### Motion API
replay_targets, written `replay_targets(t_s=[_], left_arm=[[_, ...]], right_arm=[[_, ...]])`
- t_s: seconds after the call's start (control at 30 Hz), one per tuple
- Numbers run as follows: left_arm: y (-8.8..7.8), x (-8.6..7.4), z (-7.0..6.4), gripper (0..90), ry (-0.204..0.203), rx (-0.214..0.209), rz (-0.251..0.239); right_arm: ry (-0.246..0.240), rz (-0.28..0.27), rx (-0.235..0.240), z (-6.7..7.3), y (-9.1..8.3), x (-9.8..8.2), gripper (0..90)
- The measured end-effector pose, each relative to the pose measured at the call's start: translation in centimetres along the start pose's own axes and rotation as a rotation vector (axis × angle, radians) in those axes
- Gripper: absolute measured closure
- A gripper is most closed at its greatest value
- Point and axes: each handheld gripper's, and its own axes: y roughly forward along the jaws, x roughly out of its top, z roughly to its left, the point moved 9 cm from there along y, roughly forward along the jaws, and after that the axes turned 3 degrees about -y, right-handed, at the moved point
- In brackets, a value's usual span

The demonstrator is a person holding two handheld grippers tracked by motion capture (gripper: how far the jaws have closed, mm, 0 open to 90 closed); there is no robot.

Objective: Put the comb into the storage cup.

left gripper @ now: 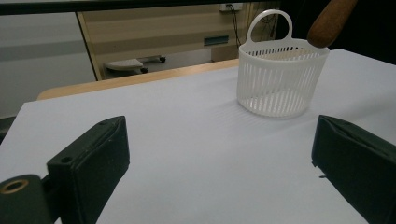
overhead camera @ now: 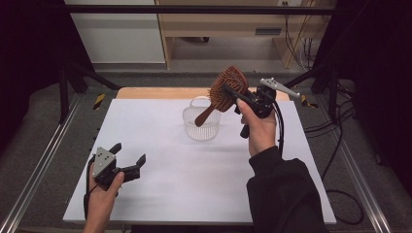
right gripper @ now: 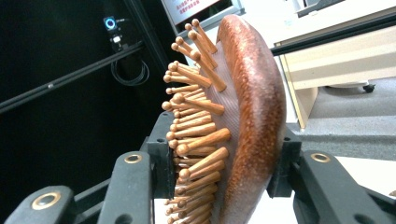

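Right gripper (overhead camera: 232,93) held wooden hairbrush (overhead camera: 226,91) tight by head, handle tip over white basket (overhead camera: 201,119) — next move likely: lower it in. Left gripper (overhead camera: 128,159) rested wide, holding nothing.

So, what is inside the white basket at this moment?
The white basket looks empty through its slats. The wooden hairbrush, gripped by the right gripper, hangs above, its handle tip near the rim. The handle hides part of the floor.
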Motion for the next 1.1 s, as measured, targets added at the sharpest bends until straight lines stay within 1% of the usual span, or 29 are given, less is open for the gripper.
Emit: replay_targets(t_s=[0.17, 0.2, 0.23, 0.4, 0.47, 0.5, 0.53, 0.77, 0.9, 1.1], left_arm=[[0.1, -0.1, 0.0, 3.6, 0.0, -0.002, 0.002], [0.1, -0.1, 0.0, 3.5, 0.0, -0.002, 0.004], [0.1, -0.1, 0.0, 3.5, 0.0, -0.002, 0.004], [0.1, -0.2, 0.0, 3.5, 0.003, -0.004, 0.008], [0.2, -0.2, 0.0, 3.5, 0.001, -0.005, 0.008], [0.2, -0.3, 0.0, 3.5, 0.003, -0.005, 0.009], [0.2, -0.3, 0.0, 3.5, 0.008, -0.005, 0.012], [0.2, -0.3, 0.0, 3.5, -0.003, -0.008, 0.008], [0.2, -0.2, 0.1, 3.5, -0.002, -0.009, 0.005], [0.2, -0.2, 0.2, 3.5, -0.003, -0.01, 0.004]], right_arm=[[-0.011, -0.016, 0.0, -0.1, 0.9, 0.4, 54.9], [-0.009, -0.023, -0.011, -0.3, 1.4, 0.5, 54.9], [-0.014, -0.026, -0.013, -0.4, 1.6, 0.6, 54.8], [-0.016, -0.035, -0.029, -0.8, 2.4, 0.9, 54.8], [-0.024, -0.035, -0.045, -1.2, 3.0, 1.1, 54.8], [-0.024, -0.035, -0.045, -1.2, 3.0, 1.1, 54.8], [-0.034, -0.033, -0.059, -1.4, 3.3, 1.1, 54.7], [-0.042, -0.028, -0.099, -2.5, 4.2, 0.9, 54.7], [-0.044, -0.02, -0.119, -3.2, 4.6, 0.4, 54.5], [-0.05, -0.01, -0.124, -3.4, 5.0, 0.1, 54.4]])
